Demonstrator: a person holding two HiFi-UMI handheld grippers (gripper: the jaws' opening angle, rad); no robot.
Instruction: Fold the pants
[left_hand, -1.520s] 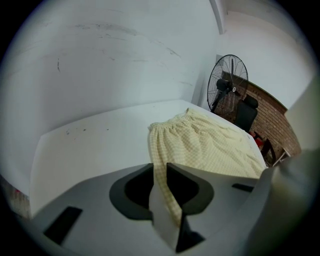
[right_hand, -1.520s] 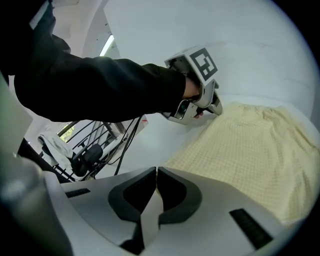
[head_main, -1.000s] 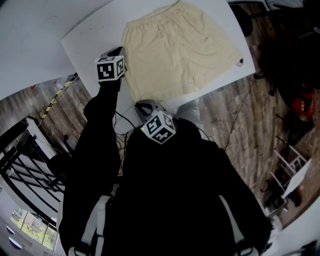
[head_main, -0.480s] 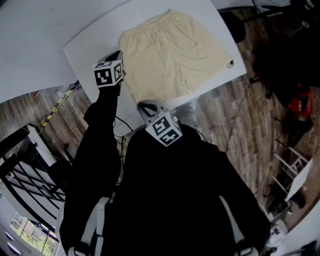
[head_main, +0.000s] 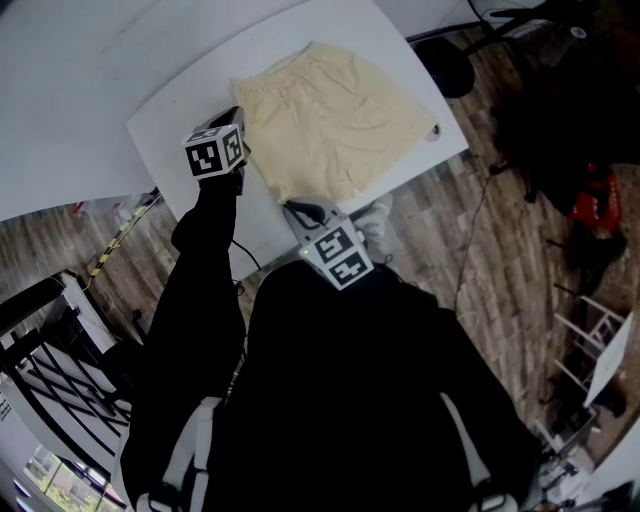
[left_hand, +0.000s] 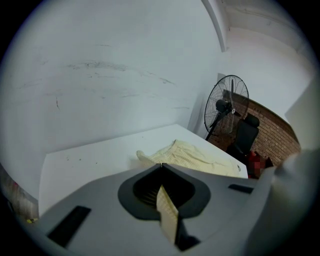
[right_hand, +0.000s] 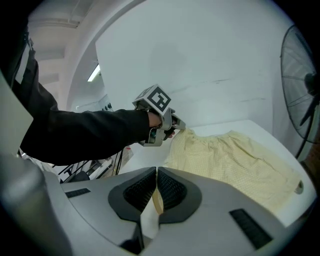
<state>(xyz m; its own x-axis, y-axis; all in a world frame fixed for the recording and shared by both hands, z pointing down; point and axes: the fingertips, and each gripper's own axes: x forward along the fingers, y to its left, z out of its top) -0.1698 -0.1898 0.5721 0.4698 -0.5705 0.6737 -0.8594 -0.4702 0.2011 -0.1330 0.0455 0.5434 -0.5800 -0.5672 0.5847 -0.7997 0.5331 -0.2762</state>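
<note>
Pale yellow shorts (head_main: 335, 120) lie flat on the white table (head_main: 175, 100). My left gripper (head_main: 238, 112) is shut on the waistband corner at the shorts' left side, and a strip of yellow cloth (left_hand: 167, 212) shows between its closed jaws. My right gripper (head_main: 297, 211) is shut on the near hem corner, with cloth (right_hand: 150, 210) pinched between its pads. In the right gripper view the shorts (right_hand: 235, 160) spread out ahead, and the left gripper (right_hand: 177, 124) holds their far corner.
The table's near edge (head_main: 400, 175) runs just below the shorts, with wooden floor (head_main: 480, 260) beyond it. A standing fan (left_hand: 227, 107) and a dark chair (left_hand: 246, 135) stand off the table's far right end. A white wall lies behind the table.
Both grippers keep their hold on the shorts. The head view has shifted, so table and shorts sit further left and smaller. The right gripper's cube has drifted slightly right.
</note>
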